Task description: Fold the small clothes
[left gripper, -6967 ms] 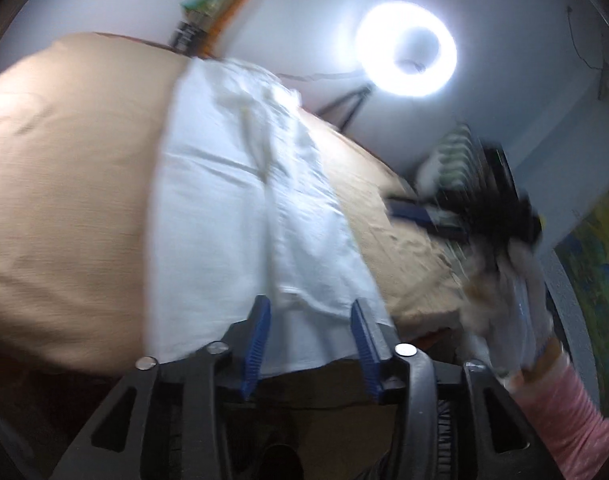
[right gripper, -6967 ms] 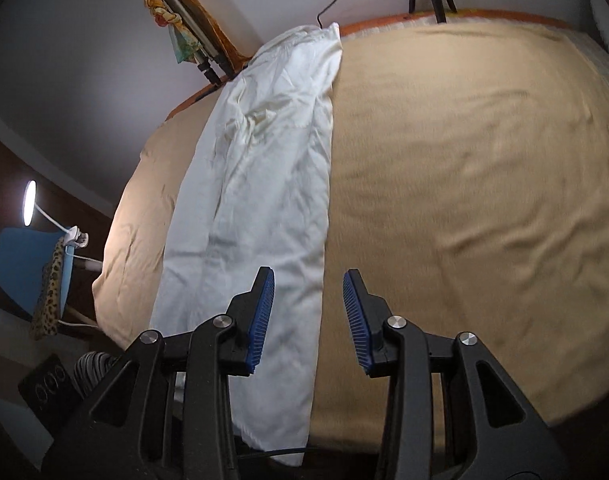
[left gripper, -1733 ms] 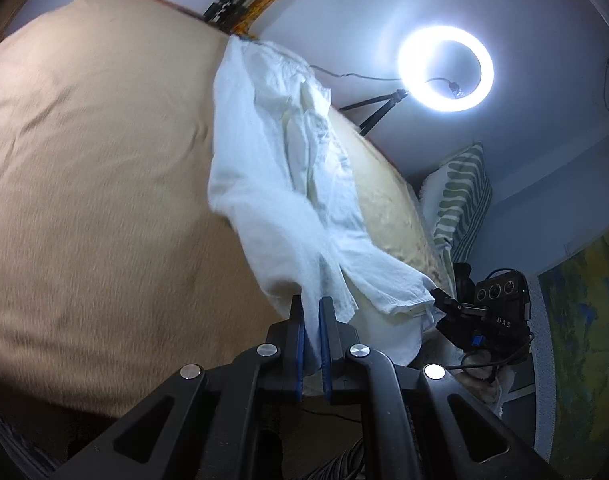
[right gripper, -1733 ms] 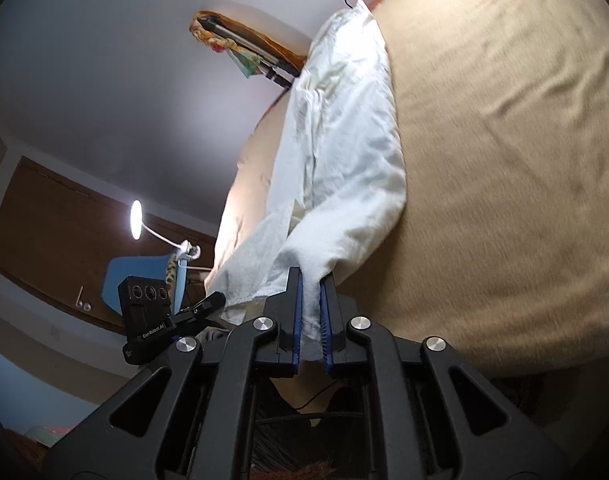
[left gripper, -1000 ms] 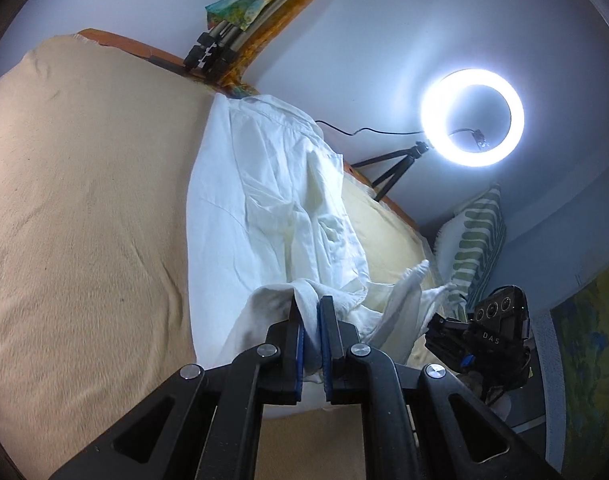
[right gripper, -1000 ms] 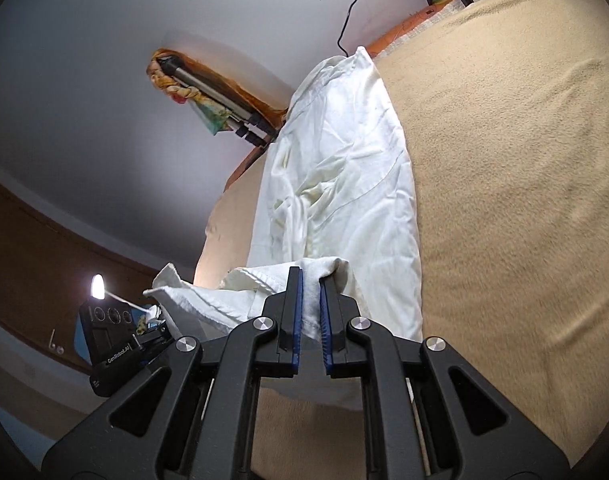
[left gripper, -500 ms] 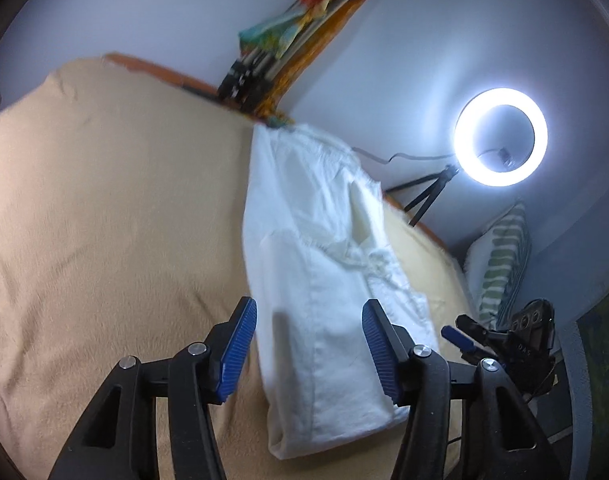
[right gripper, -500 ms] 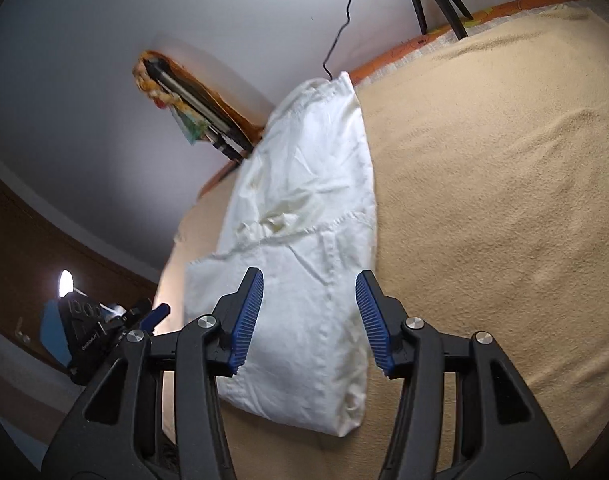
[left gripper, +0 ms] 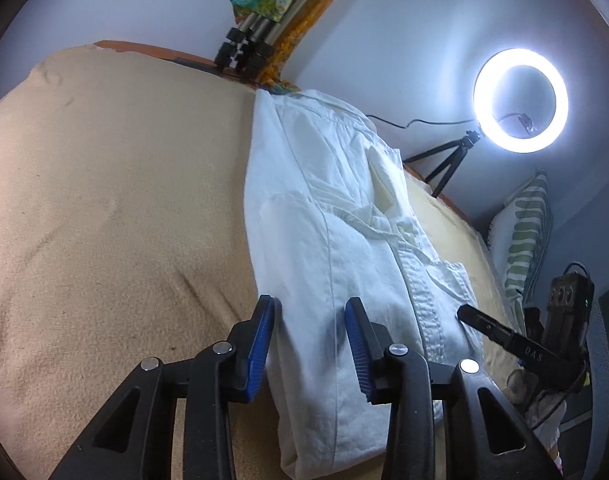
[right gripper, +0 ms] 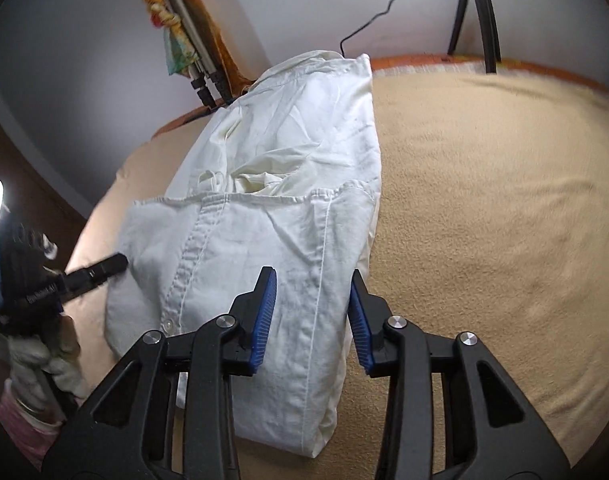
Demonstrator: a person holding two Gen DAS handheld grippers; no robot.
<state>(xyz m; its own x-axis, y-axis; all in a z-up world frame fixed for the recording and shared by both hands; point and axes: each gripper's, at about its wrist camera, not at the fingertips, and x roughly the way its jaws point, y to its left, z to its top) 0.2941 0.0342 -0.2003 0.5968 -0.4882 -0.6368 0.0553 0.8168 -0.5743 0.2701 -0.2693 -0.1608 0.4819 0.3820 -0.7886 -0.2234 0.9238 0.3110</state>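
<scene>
Two grippers hang over a white shirt [left gripper: 336,240] that lies on a bed with a tan blanket [left gripper: 104,208]. The shirt is folded into a long strip, and its near end is doubled back over the rest, so a hem edge runs across the middle. A row of buttons shows along the folded part in the right wrist view.

The left gripper [left gripper: 310,336] has its blue pads apart, with the near left edge of the shirt showing between them. The jaws are closing, but the pads do not press on the cloth. The right gripper [right gripper: 312,308] also has its pads apart and is closing. The near right edge of the shirt shows between them, and nothing is pinched.

In the right wrist view, the other gripper pokes in from the left, with a hand in a white glove [right gripper: 36,360] under it and a pink sleeve [right gripper: 20,428] below.

A bright ring light [left gripper: 520,100] on a small stand glows by the wall. A pillow with green stripes [left gripper: 524,232] leans near it. A folded tripod [left gripper: 248,44] rests against the wall at the far end of the bed.
</scene>
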